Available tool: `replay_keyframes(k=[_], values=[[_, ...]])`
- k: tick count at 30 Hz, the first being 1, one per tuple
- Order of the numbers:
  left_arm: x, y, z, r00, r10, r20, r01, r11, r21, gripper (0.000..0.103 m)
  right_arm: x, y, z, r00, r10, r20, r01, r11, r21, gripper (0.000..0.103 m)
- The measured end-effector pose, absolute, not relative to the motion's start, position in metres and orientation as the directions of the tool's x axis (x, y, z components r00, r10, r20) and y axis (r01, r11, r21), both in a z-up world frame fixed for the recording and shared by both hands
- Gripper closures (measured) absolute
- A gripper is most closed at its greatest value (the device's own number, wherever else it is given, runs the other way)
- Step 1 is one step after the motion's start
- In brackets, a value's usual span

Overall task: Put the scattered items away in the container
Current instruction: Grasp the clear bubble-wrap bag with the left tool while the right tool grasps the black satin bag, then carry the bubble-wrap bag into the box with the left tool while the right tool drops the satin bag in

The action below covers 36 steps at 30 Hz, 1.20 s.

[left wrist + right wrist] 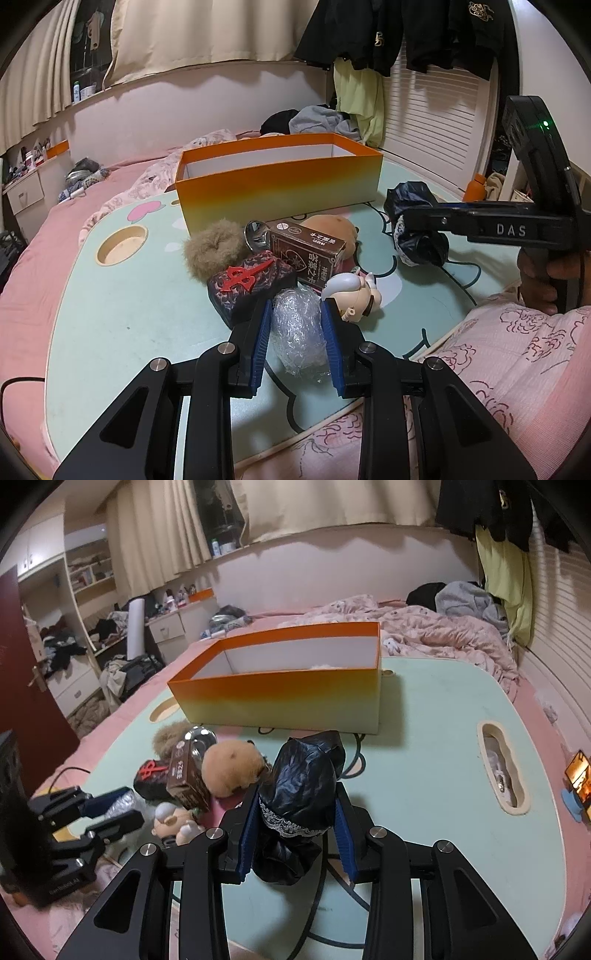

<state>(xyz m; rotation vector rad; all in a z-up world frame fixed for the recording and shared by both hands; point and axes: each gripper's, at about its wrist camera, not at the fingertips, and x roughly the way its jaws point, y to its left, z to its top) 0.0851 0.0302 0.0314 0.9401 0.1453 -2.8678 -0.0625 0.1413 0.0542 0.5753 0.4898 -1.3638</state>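
Observation:
An orange box (277, 184) (280, 698) stands open on the mint lap table (129, 295). In front of it lie a furry scrunchie (212, 247), a dark box with a red emblem (251, 286), a brown card box (308, 251), a tan plush (232, 768), a metal ring (255, 230) and a small figurine (351, 291). My left gripper (297, 319) is shut on a clear bubble-wrap bundle (297, 328), low over the table. My right gripper (295, 812) is shut on a black plastic-wrapped bundle (303, 786) (417, 218), held above the table right of the pile.
The table lies on a pink bed with a flowered quilt (517, 350). The table has a round cup hole (122, 245) at the left and a long slot (502, 768) at the right. Clothes (321, 122) are heaped behind the box. A black cable (14, 384) runs at the left.

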Motion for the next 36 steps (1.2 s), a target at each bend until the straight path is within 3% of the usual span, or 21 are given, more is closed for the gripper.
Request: replay_keyframes(k=[27,36], values=[[0.085,0.026,0.037,-0.806,-0.076,-0.588,0.142,-0.988,-0.066,0.074,-0.058,0.147,0.056,0.125,-0.772,-0.623,0.992,0.117,0.054,0.067],[0.060,0.005,0.098,-0.867,-0.060,-0.495,0.115,-0.990,-0.081,0.074,-0.061,0.127,0.095,0.145,-0.810,-0.569,0.989,0.132,0.064,0.067]])
